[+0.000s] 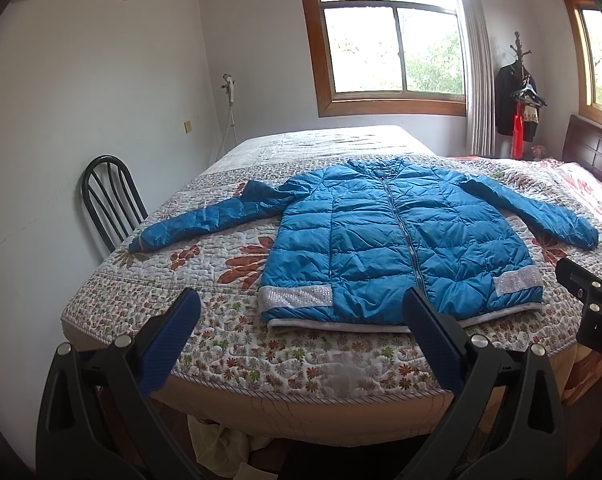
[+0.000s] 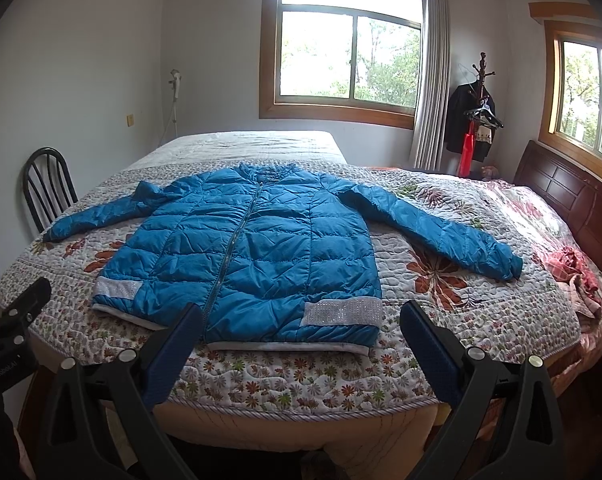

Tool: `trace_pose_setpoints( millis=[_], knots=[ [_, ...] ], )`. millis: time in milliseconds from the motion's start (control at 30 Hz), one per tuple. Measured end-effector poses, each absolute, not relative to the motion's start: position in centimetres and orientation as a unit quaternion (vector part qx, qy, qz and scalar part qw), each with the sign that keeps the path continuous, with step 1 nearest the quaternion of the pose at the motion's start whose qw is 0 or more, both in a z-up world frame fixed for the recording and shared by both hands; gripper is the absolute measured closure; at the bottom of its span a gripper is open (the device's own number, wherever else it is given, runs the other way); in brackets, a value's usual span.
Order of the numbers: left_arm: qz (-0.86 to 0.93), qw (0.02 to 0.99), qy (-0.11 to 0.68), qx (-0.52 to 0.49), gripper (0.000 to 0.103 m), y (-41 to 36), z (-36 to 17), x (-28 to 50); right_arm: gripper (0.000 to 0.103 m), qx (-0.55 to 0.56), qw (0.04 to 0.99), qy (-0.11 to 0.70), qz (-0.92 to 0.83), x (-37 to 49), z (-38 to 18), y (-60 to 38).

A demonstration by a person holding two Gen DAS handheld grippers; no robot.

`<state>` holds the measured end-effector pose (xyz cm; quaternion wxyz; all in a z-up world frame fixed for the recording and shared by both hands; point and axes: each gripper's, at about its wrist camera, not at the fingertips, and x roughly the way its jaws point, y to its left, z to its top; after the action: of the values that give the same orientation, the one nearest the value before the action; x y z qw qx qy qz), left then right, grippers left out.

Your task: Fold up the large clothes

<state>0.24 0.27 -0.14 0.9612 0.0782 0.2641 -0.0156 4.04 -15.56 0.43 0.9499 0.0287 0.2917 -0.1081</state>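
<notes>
A blue quilted jacket (image 1: 401,240) (image 2: 253,252) lies flat on the bed, zipped, front up, hem toward me, both sleeves spread out to the sides. Silver bands mark the hem corners. My left gripper (image 1: 301,304) hovers open in front of the bed's near edge, short of the hem's left part, with nothing between its blue-padded fingers (image 1: 173,336). My right gripper (image 2: 301,316) is open too, off the hem's right part, holding nothing. In the left wrist view the right gripper's body shows at the right edge.
The bed carries a floral quilt (image 1: 237,344) (image 2: 441,320). A black metal chair (image 1: 109,200) stands at the bed's left side. A dark wooden headboard (image 2: 573,196) is on the right, with crumpled pink cloth (image 2: 581,276) near it. A coat stand (image 2: 477,116) stands by the window.
</notes>
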Motion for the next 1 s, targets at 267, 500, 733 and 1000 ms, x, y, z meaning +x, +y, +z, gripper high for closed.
trace_pose_setpoints(
  millis=[267,500,733,1000],
  knots=[
    [-0.015,0.962,0.262,0.079,0.003,0.22,0.23,0.12,0.004,0.028,0.951,0.289,-0.108,3.87,0.44,-15.43],
    [-0.015,0.962,0.262,0.079,0.003,0.21,0.21,0.10,0.004,0.029,0.951,0.289,-0.110,3.89,0.53,-15.51],
    [-0.016,0.962,0.262,0.078,0.003,0.11,0.44,-0.02,0.004,0.030,0.950,0.290,-0.111,3.84,0.53,-15.60],
    [-0.022,0.962,0.260,0.075,0.003,-0.02,0.58,0.17,0.004,0.032,0.949,0.289,-0.120,3.89,0.79,-15.93]
  ],
)
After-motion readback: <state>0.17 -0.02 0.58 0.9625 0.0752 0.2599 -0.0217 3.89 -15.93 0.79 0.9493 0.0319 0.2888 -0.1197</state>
